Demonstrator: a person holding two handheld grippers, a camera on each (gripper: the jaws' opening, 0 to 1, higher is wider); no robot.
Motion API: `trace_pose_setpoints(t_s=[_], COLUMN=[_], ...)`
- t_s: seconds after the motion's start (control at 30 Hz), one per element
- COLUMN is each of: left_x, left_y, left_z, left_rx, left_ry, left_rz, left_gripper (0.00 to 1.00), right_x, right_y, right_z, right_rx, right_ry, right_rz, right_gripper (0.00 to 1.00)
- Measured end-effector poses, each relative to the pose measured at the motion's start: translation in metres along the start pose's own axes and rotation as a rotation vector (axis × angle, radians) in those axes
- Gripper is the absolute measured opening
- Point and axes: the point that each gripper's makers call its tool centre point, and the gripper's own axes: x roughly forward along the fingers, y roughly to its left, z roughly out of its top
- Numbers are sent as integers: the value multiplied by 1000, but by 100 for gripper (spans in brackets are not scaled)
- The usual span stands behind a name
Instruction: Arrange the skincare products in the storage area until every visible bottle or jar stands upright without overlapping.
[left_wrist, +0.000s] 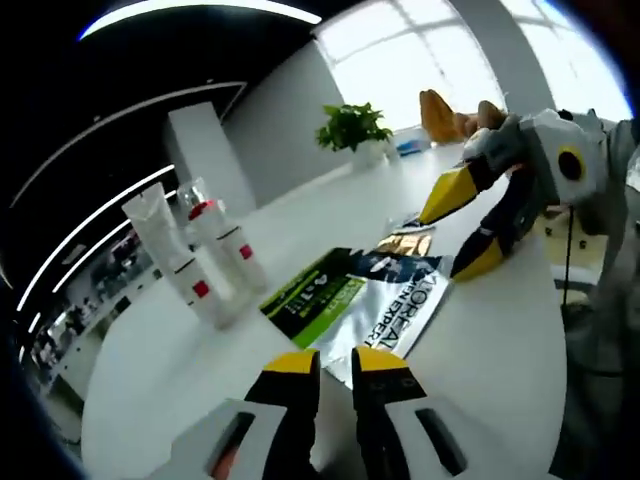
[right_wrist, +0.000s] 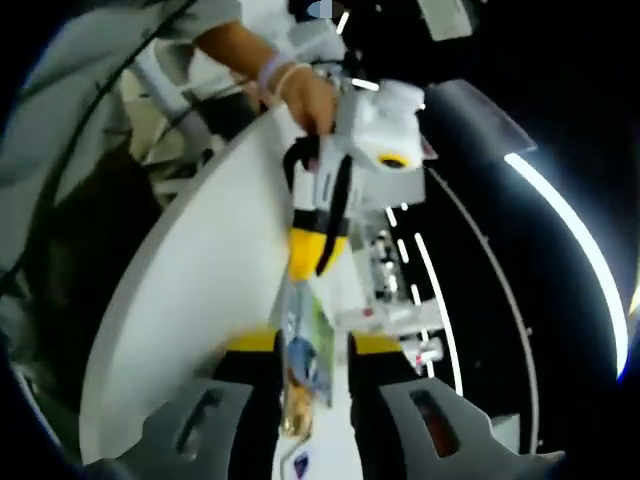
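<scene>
Dead ahead at twelve o'clock of left gripper (left_wrist: 335, 362), jaws slightly parted and empty: flat silver-green sachets (left_wrist: 385, 300), long axis toward right gripper (left_wrist: 458, 228), open wide, empty

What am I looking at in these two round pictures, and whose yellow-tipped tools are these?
A person holds a hand tool in each hand; each has two yellow-tipped fingers and a small fisheye camera looking along them.

The left gripper view looks out from the left gripper, rising from the bottom, fingers slightly apart and empty. The right gripper enters from the right, open above the sachets.

The right gripper view is the reverse: the right gripper at the bottom, the left gripper ahead, held by the person's hand.

On the white table stand white skincare tubes and bottles with red labels, upright and close together. Flat sachets lie beside them, overlapping, one silver, one green and black. A potted plant stands farther back. Nothing is held.
</scene>
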Motion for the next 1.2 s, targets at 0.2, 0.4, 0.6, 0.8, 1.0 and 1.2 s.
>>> trace_pose_setpoints(t_s=[0.2,0.4,0.6,0.8,1.0,1.2], left_x=[0,0,-1,-5,-6,-1], left_y=[-5,-6,-3,-28,-26,-23], left_z=[-1,-2,1,8,10,8], left_rx=[-43,-44,29,-75,-14,-50], left_ry=[-16,-15,-36,-67,-70,-58], left_rz=[-40,-41,-20,-144,-114,-135], left_gripper=[3,1,12,46,46,31], right_x=[6,12,6,0,1,7], right_y=[0,4,-22,-30,-14,-5], right_z=[-9,-14,-11,-16,-39,-45], right_rx=[-107,-119,-143,12,148,185], right_ry=[47,97,116,120,148,151], right_rz=[8,51,-17,55,149,195], right_gripper=[2,0,0,0,16,24])
